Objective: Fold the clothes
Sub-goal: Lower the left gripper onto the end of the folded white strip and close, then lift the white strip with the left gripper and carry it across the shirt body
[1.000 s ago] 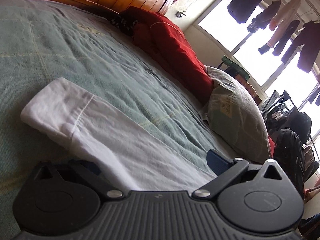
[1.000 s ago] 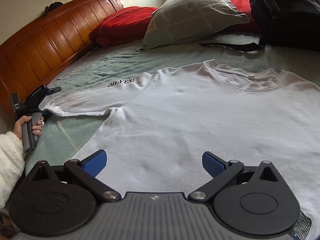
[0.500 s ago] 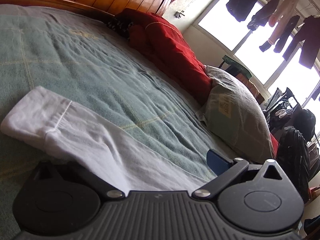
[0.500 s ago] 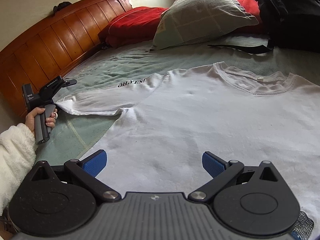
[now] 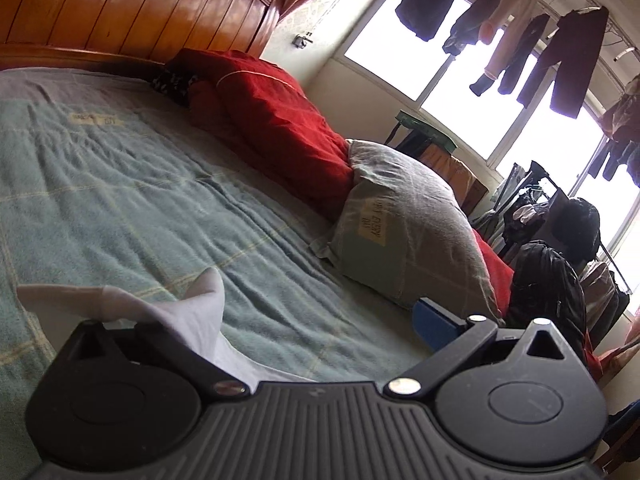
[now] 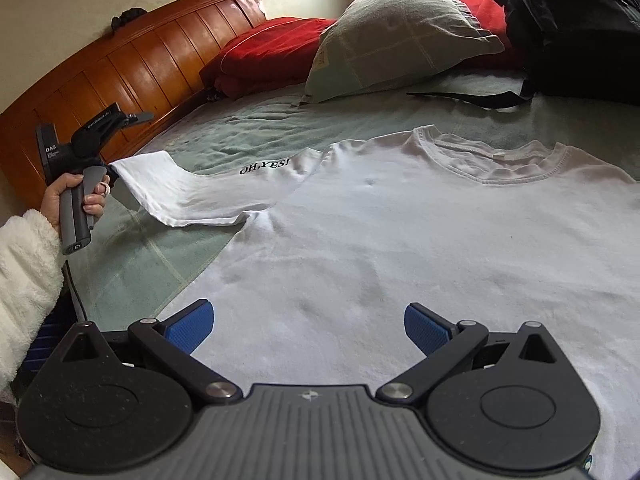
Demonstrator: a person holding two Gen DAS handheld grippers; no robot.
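A white T-shirt lies flat on the green bedspread, collar toward the pillows, with "OH,YES!" printed on its left sleeve. In the right wrist view my left gripper holds the sleeve's end, lifted off the bed. In the left wrist view the sleeve cloth drapes over the left finger; the jaws look wide apart there, so the grip is unclear. My right gripper is open and empty, low over the shirt's lower body.
A grey-green pillow and a red duvet lie at the head of the bed by the wooden headboard. A black backpack sits at the far right. Clothes hang at the window.
My left gripper has risen and carried the sleeve end up off the bedspread; the sleeve now bunches over its left finger. The right gripper has barely moved.
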